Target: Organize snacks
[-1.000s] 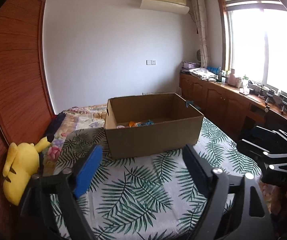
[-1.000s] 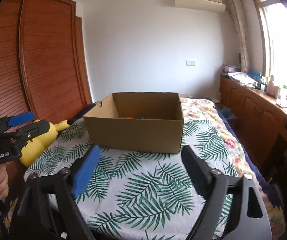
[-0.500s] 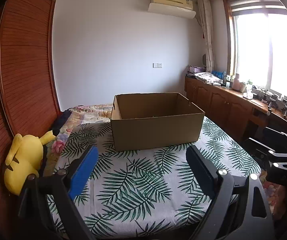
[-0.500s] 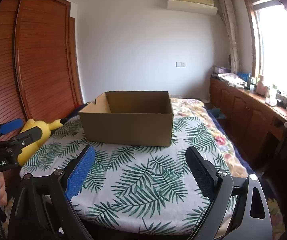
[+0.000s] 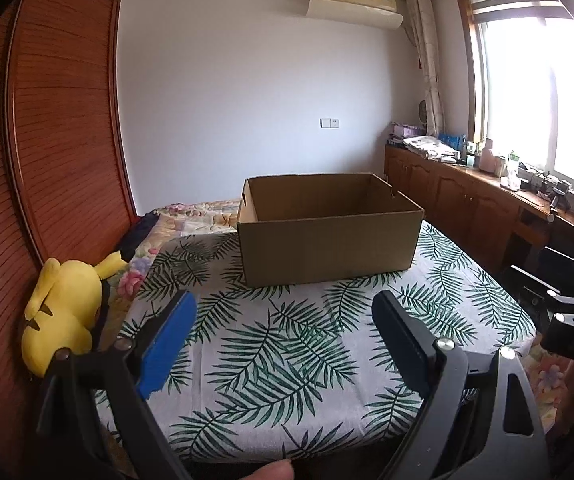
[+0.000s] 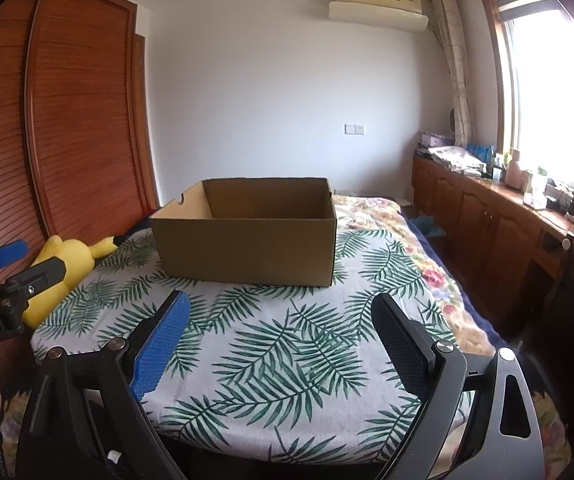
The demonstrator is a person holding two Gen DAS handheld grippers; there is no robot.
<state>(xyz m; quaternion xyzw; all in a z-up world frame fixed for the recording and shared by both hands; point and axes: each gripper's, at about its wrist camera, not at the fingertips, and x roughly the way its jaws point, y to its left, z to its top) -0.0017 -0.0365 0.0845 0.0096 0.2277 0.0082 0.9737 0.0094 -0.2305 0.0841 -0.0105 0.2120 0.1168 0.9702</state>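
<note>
Both the left gripper (image 5: pixel 283 328) and right gripper (image 6: pixel 279 328) hang spread wide and empty over the leaf-print cloth (image 5: pixel 287 344), cardboard box (image 5: pixel 327 236) beyond them, no snacks visible outside, box contents hidden, so organizing looks finished.

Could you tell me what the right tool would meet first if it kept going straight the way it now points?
Probably the leaf-print cloth ahead of the open, empty right tool, short of the cardboard box; depth is uncertain.
</note>
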